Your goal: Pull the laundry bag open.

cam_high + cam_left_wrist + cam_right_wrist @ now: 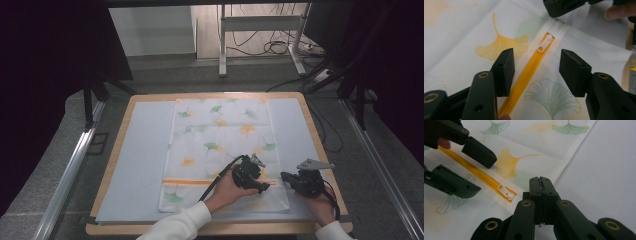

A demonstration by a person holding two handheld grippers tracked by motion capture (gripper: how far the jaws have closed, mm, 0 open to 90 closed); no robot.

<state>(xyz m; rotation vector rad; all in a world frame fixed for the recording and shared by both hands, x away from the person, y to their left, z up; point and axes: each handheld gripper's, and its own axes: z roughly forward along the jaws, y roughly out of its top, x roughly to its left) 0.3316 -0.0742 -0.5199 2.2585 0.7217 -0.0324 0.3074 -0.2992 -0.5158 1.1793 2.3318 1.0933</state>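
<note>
A white cloth cover (220, 135) printed with ginkgo leaves lies flat on the table, an orange zipper (190, 181) running across its near end. My left gripper (536, 72) hovers low over the zipper (524, 77), open, one jaw on each side of it, just short of the white zipper pull (544, 45). In the high view it sits at the cover's near right (264, 186). My right gripper (540, 180) is shut on the cover's edge beside the zipper's end, close to the pull (506, 191). Its tip (564, 7) shows just beyond the pull.
The cover rests on a pale sheet (140, 150) over a wooden board (125, 125). Metal rails (70, 170) run along both sides. A table frame and cables (270, 47) stand on the floor beyond.
</note>
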